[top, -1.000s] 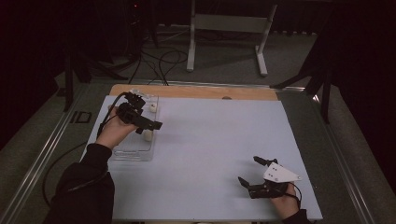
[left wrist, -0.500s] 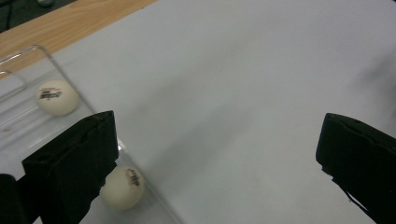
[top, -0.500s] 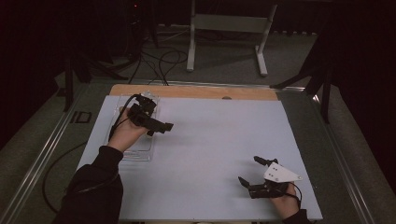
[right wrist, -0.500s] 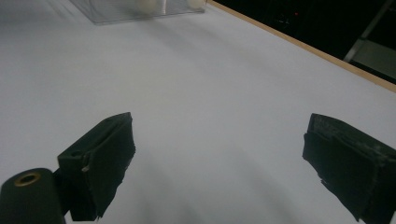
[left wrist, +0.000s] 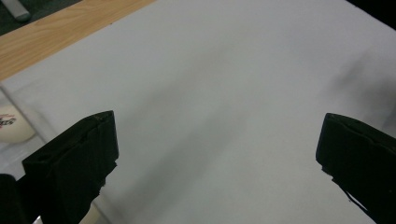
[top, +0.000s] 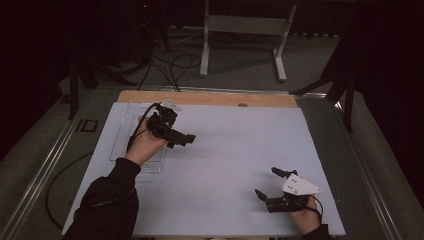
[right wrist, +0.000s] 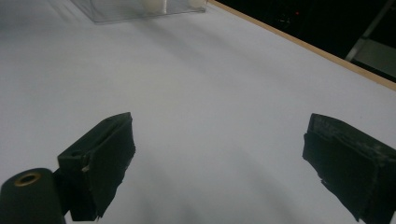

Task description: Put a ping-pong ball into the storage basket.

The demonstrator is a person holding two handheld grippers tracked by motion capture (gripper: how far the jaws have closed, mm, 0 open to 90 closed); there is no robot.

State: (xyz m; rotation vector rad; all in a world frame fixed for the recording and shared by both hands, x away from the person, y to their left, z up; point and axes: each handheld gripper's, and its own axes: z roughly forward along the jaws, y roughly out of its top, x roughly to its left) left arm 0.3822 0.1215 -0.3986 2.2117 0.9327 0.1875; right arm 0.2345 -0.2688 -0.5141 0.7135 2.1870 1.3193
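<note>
Grippers, left (top: 186,140) and right (top: 270,184), gape over smooth white sheet (top: 235,150).

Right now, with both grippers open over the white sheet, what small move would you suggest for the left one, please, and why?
Probably swing the left gripper back over the clear tray. Its fingers are spread with nothing between them, aimed at bare sheet, while a white ball sits in the tray beside it.
</note>
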